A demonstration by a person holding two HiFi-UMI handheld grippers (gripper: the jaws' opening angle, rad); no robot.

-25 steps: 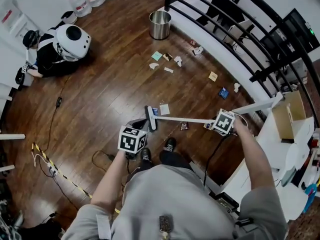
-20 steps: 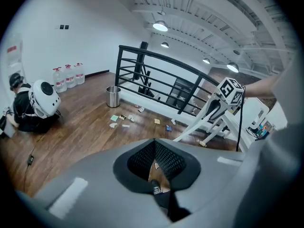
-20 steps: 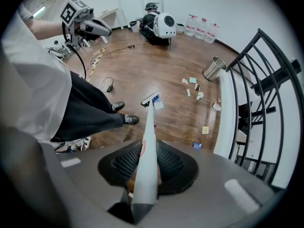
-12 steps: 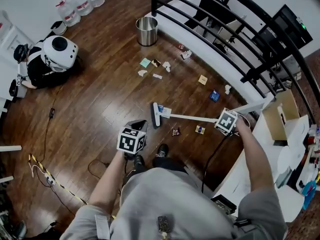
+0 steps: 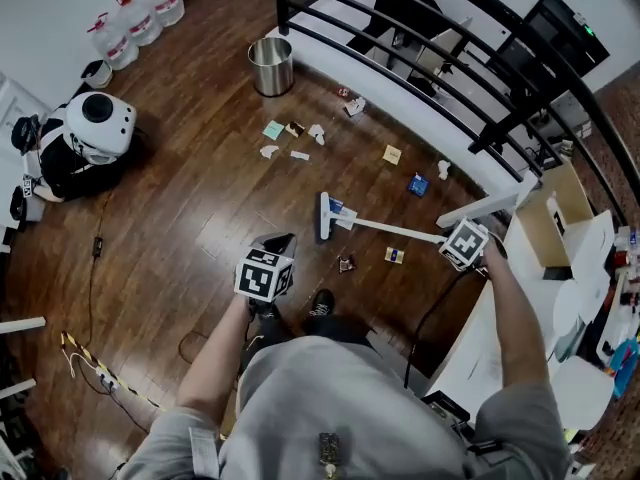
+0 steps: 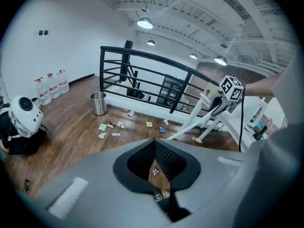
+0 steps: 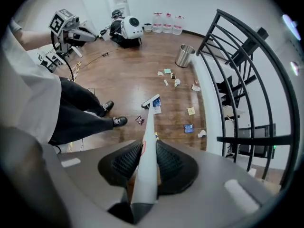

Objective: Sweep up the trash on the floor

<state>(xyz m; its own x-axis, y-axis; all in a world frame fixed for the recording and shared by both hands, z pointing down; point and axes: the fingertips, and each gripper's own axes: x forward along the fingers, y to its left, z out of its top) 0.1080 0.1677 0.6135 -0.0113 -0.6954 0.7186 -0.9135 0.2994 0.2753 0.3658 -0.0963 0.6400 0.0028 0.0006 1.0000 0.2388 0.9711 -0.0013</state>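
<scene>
A dark wooden floor [image 5: 200, 198] fills the head view, and a black railing [image 6: 101, 72] runs just behind the steel bin [image 5: 270, 66] standing on it. The broom [image 5: 390, 229] lies well away from the bin. Its white handle slants down to a broom head [image 5: 323, 216] resting on the boards on the person's side of the bin, with a slip of paper touching it. The right gripper [image 7: 144, 164] has its jaws clamped on that handle. The left gripper [image 6: 156, 165] is farther from the bin, over bare floor, with its jaws pressed together. The trash is scattered on the floor: a teal scrap [image 5: 273, 129] and several pale bits near the bin, a blue packet [image 5: 418, 184] farther along the railing, and a small wrapper [image 5: 346, 264] beyond the broom head, farthest from the bin.
</scene>
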